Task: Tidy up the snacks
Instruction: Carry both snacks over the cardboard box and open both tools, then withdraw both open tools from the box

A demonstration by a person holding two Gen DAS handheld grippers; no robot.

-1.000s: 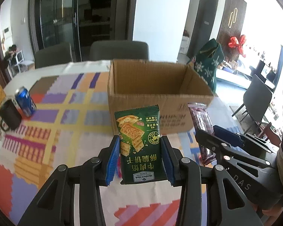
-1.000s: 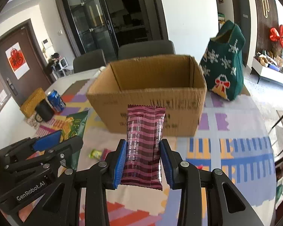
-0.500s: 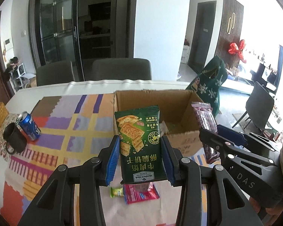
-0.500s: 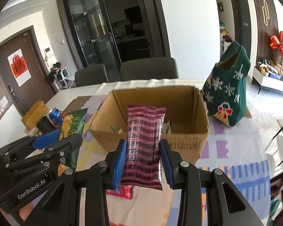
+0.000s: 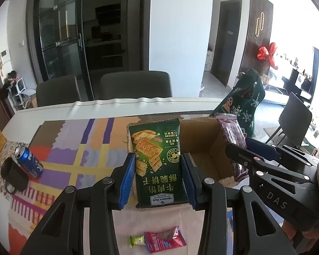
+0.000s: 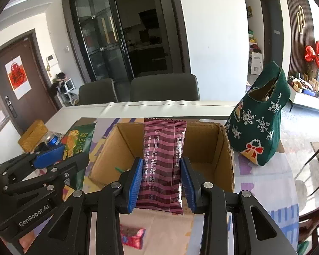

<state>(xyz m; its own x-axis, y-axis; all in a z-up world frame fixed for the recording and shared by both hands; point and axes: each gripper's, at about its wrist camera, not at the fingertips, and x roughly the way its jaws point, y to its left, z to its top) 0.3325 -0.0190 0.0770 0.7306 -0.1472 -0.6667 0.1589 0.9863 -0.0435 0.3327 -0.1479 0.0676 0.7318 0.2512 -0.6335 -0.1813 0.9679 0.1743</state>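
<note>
L gripper (image 5: 158, 179) is clamping 1 green cracker pack (image 5: 158, 163), upright, over the near-left rim of 1 open cardboard box (image 6: 228, 161). R gripper (image 6: 161, 186) is gripping 1 maroon striped pack (image 6: 163, 163) above the box's near edge. 2 small packets are lying loose on the table nearer: 1 red (image 5: 164, 241), 1 yellow-green (image 5: 136, 240). Far left: 1 blue can (image 5: 27, 162), 1 dark mug (image 5: 12, 175). Box contents unclear, possibly scraps.

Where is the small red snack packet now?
In the left wrist view, the red snack packet lies on the tablecloth, beside a small green candy, nearer than the cardboard box.
</note>
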